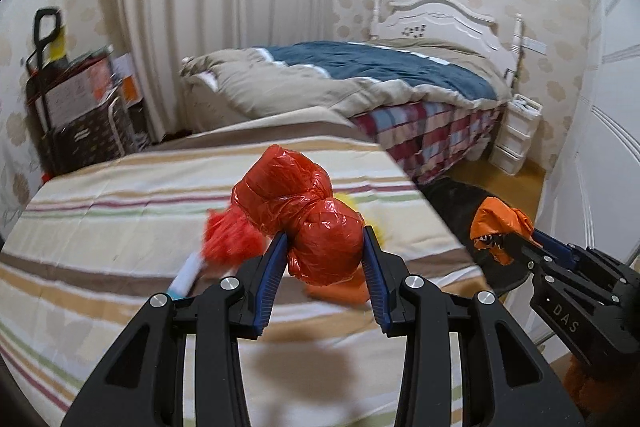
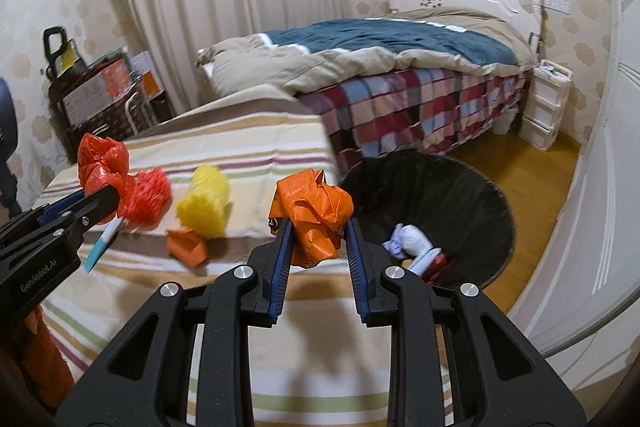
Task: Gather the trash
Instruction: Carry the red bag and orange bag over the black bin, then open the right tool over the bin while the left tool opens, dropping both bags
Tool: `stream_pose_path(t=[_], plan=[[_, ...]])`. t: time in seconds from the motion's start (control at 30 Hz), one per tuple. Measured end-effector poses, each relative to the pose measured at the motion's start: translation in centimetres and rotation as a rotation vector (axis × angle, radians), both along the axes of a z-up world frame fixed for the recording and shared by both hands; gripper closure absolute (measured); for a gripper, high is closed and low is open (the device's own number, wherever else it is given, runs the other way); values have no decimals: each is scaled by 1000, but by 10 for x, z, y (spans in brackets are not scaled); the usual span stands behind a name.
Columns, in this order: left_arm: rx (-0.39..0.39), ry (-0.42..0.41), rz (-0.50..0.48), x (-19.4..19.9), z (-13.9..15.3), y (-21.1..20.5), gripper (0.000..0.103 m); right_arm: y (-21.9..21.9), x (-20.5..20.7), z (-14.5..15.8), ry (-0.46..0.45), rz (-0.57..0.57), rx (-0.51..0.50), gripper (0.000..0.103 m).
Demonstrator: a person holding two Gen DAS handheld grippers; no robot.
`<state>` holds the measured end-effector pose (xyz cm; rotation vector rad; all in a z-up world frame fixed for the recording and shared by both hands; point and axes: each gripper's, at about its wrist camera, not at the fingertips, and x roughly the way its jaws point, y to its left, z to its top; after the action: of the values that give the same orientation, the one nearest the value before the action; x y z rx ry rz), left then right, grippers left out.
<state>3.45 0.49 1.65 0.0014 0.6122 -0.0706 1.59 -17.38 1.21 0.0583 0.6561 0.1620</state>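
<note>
The left gripper (image 1: 325,247) pinches a knotted red plastic bag (image 1: 298,211) above the striped cloth surface (image 1: 120,203). The right gripper (image 2: 316,235) clamps a crumpled orange plastic bag (image 2: 316,215). Just beyond lie a red mesh puff (image 2: 149,195), a yellow mesh puff (image 2: 206,201) and an orange scrap (image 2: 186,247). Beside the surface, a round black bin (image 2: 460,187) holds trash.

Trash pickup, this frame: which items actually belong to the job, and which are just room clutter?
Job:
- red bag wad in left tool
- orange bag wad in right tool
- black bin
- red mesh sleeve, yellow mesh sleeve, small orange scrap and white-and-blue tube on striped cloth

Clutter:
- bed
- white drawer unit
- boxes
</note>
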Motion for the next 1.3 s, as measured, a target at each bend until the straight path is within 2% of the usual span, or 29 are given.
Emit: stream_pose_path(t=[0.23,0.63,0.9,1.3], plan=[[-3,-2,-73,27,2,-37,63,-31,16,7,-19,-75,-9,77],[21,33,-152,76,-13,-91,63,-82,57,-4,-1,-180,-13,77],[52,68,-178,101,-28,-123,63,-99,77,-17,24,-208,-17,77],[73,105,-191,129,-41,-149,63,-115,98,-30,42,-246,-22,77]])
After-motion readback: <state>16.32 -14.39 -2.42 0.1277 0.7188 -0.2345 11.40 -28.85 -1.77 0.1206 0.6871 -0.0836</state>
